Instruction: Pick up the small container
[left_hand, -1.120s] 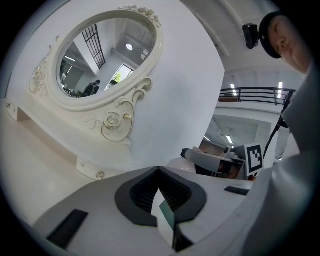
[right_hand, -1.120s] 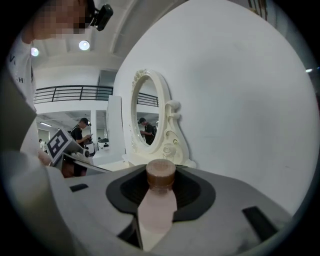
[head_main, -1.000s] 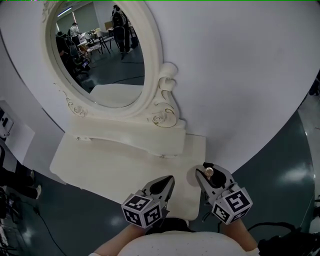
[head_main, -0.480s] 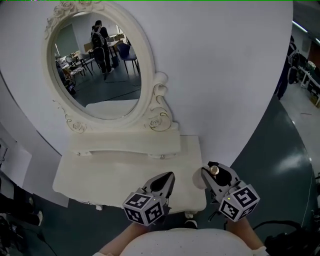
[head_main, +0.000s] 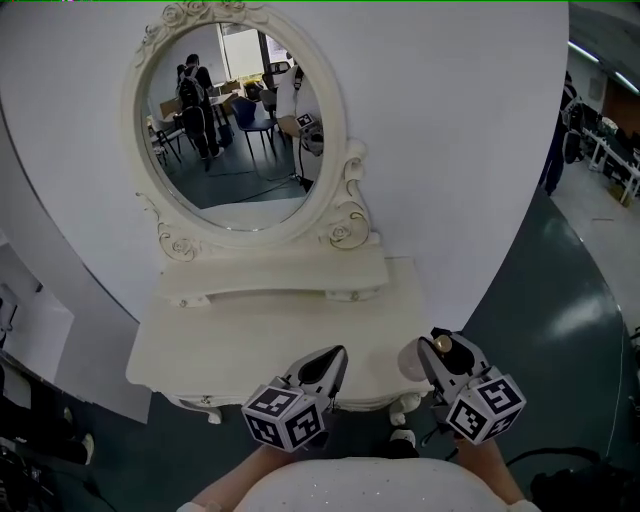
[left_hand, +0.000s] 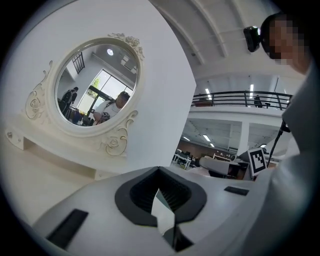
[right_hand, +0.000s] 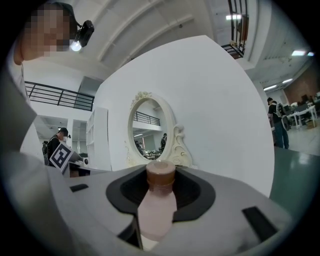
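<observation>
The small container (right_hand: 158, 210), a pale pink bottle with a brown cap, looks light, rigid and smooth, so probably slippery, and its body below the cap seems the best hold. It stands clamped upright in the right gripper (head_main: 440, 350), near the dressing table's (head_main: 250, 340) front right corner. The left gripper (head_main: 338, 358) is closed on nothing, and the bottle shows no readable label.

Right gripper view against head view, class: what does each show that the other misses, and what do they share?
Only the right gripper view shows the camera worn on the person's head and a balcony railing. Only the head view shows the dressing table from above and the empty left gripper. Both show the oval mirror, the white wall and the small container with its brown cap.
</observation>
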